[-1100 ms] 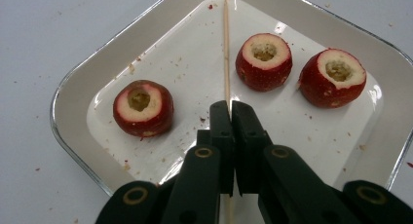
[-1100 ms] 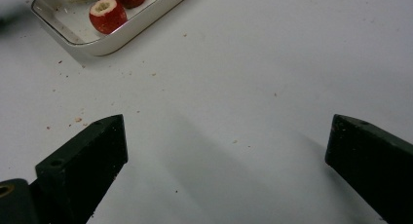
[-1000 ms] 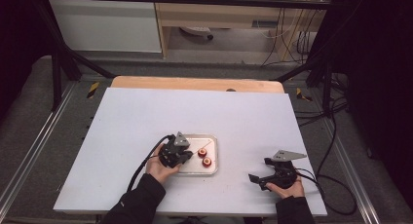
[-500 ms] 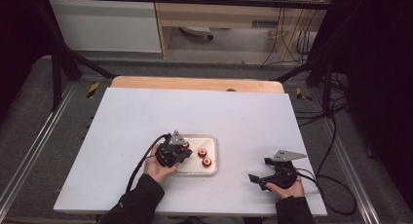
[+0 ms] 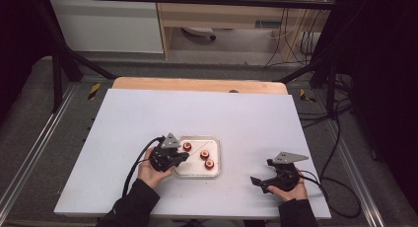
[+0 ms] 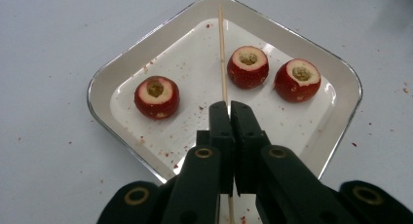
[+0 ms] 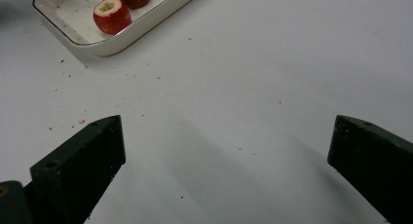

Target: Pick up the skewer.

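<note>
A white tray (image 5: 217, 142) holds three red cored fruits, one of them (image 5: 205, 155) in the middle. My left gripper (image 5: 182, 157) hovers over the tray's left edge. In the left gripper view it (image 6: 229, 107) is shut on a thin wooden skewer (image 6: 222, 53) that reaches across the tray (image 6: 195, 63), passing between one fruit (image 6: 157, 96) and the other two (image 6: 248, 66) (image 6: 297, 80). My right gripper (image 5: 262, 171) rests on the table right of the tray. Its jaws stand wide open (image 7: 228, 126) over bare table, with nothing between them.
Red crumbs are scattered over the white tabletop (image 5: 148, 113) around the tray. In the right gripper view the tray's corner (image 7: 122, 39) and a fruit (image 7: 112, 15) lie at the upper left. A wooden strip (image 5: 197, 84) edges the far side of the table.
My left gripper has drifted a little to the left and slightly up, still shut on the skewer. The right gripper has stayed where it was.
</note>
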`<action>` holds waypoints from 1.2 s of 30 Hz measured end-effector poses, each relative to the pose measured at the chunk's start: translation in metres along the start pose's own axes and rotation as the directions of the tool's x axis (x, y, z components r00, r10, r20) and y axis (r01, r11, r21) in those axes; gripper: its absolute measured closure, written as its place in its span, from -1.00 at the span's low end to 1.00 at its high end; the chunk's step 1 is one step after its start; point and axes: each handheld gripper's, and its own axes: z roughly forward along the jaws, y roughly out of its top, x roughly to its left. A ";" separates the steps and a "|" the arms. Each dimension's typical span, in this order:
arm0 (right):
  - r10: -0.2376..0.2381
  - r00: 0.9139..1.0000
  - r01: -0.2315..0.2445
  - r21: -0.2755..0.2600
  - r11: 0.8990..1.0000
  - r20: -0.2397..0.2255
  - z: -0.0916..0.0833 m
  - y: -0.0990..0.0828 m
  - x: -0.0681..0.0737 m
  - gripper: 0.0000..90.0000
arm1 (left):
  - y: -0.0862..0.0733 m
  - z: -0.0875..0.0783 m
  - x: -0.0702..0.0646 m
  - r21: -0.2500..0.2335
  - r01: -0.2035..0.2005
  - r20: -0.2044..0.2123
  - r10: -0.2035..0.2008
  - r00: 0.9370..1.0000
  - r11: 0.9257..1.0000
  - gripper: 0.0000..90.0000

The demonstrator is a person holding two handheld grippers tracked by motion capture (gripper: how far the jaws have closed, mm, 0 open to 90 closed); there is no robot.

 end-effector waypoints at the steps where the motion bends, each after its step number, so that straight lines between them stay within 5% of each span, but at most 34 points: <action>1: -0.008 1.000 0.008 0.003 1.000 0.003 0.001 0.001 0.001 -0.99 | 0.000 -0.001 0.000 0.001 0.000 0.002 0.000 1.000 1.000 0.96; 13: -0.110 0.994 0.109 0.035 0.993 0.029 0.008 0.019 0.019 -0.99 | 0.005 -0.006 -0.010 0.016 -0.038 0.039 0.038 0.999 0.999 0.96; 19: -0.223 0.974 0.220 0.062 0.974 0.043 0.016 0.030 0.034 -0.94 | 0.011 -0.006 -0.020 0.023 -0.065 0.054 0.064 0.997 0.998 0.96; 31: -0.398 0.915 0.391 0.101 0.915 0.065 0.019 0.044 0.056 -0.83 | 0.026 0.003 -0.042 0.053 -0.134 0.092 0.128 0.987 0.990 0.96; 32: -0.398 0.915 0.391 0.101 0.915 0.065 0.019 0.044 0.056 -0.83 | 0.028 0.004 -0.044 0.055 -0.137 0.095 0.131 0.987 0.989 0.96; 33: -0.417 0.906 0.409 0.104 0.907 0.070 0.019 0.045 0.058 -0.81 | 0.029 0.005 -0.046 0.060 -0.144 0.099 0.138 0.986 0.988 0.96; 34: -0.457 0.886 0.448 0.113 0.887 0.078 0.019 0.048 0.061 -0.78 | 0.031 0.006 -0.048 0.063 -0.148 0.102 0.141 0.985 0.987 0.96; 36: -0.493 0.866 0.482 0.120 0.868 0.084 0.018 0.050 0.065 -0.75 | 0.034 0.008 -0.052 0.073 -0.166 0.110 0.158 0.981 0.983 0.96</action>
